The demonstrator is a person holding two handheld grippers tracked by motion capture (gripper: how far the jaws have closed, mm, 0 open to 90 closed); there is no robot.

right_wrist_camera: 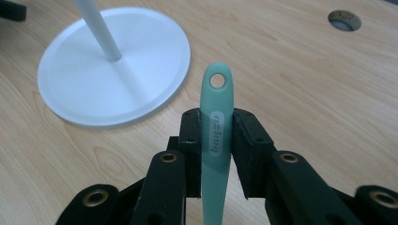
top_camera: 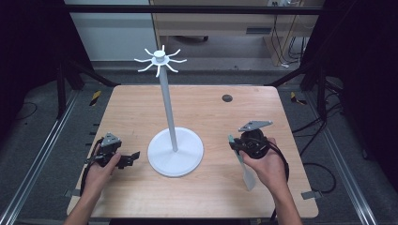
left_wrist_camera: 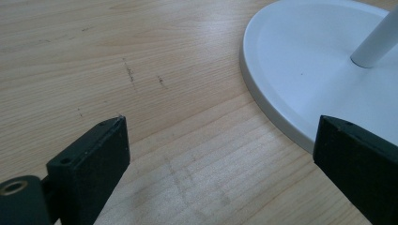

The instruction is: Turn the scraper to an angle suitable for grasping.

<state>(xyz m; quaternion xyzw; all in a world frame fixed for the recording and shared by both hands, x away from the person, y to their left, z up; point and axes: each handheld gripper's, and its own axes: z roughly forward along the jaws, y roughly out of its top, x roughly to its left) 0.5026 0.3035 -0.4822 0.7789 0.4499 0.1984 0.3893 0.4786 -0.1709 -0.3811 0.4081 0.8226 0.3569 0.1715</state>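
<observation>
Pale wooden tabletop (top_camera: 211, 108) carries the white hook stand (top_camera: 174, 150) centrally, so my right gripper (right_wrist_camera: 217, 123) clamps the green spatula (right_wrist_camera: 215, 140) mid-handle, hanging hole exposed for a hook, while my left gripper (left_wrist_camera: 220, 154) gapes empty beside the base.

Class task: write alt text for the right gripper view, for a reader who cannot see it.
The right gripper clamps the handle of a mint-green spatula, its hanging hole just past the jaws. Beyond, on the wooden table, stands the white stand with its round base.
</observation>
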